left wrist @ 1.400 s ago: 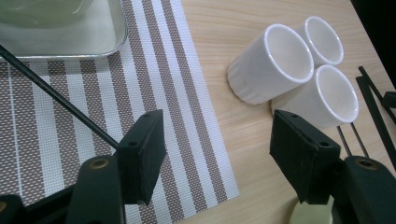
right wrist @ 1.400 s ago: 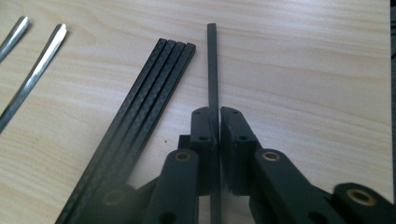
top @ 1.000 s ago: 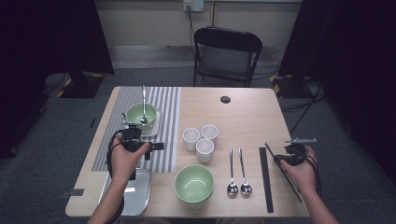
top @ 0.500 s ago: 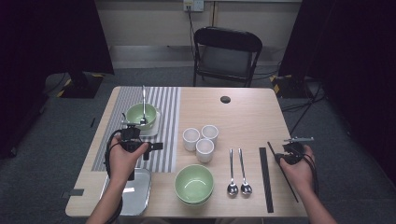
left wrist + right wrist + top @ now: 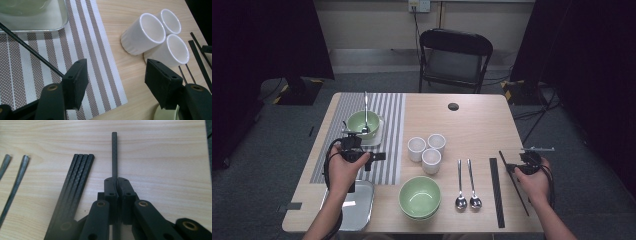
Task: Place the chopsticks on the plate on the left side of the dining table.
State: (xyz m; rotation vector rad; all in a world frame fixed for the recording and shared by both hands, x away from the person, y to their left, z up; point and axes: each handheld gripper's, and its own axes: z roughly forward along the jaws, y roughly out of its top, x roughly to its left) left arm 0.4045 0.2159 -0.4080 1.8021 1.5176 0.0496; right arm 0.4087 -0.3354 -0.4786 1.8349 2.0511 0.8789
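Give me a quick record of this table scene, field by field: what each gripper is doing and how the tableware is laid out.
right gripper: shut on a single black chopstick, near the table's right edge
left gripper: open, nothing between its jaws, above the striped placemat
remaining chopsticks: lying bundled on the table, left of the held one
spoons: two, side by side between the chopsticks and the near green bowl
white cups: three, clustered mid-table
far green bowl: on a small tray, with a utensil in it

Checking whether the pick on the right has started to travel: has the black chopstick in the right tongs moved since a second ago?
No. The chopstick lies at the same angle beside the bundle of chopsticks, clamped in the right tongs.
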